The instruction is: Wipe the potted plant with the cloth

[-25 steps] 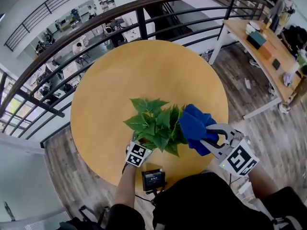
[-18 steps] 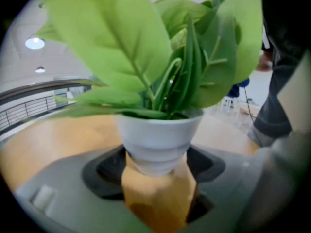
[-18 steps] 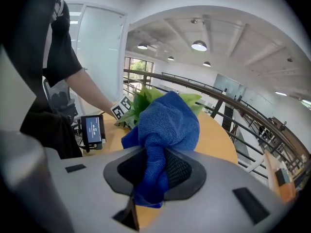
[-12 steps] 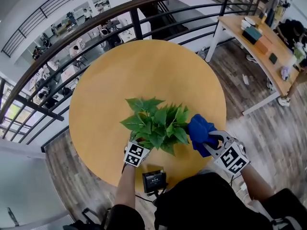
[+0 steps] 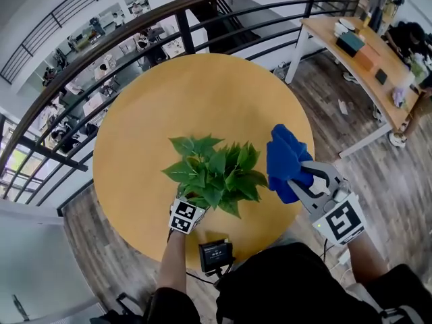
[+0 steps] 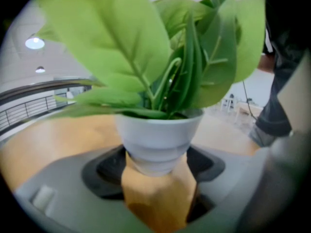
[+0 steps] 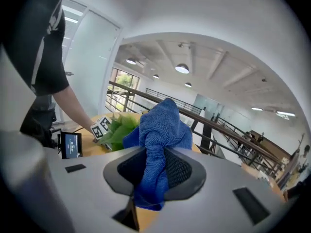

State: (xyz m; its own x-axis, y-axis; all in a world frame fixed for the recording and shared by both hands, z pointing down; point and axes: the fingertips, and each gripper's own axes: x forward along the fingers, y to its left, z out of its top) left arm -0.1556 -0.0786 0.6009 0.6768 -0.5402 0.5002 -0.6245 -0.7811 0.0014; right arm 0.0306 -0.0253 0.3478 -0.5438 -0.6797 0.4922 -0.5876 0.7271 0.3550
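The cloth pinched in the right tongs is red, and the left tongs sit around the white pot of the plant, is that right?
Not quite. The cloth is blue, not red; the right gripper view shows it pinched in the right tongs. The rest holds: the left tongs sit around the white pot of the plant.
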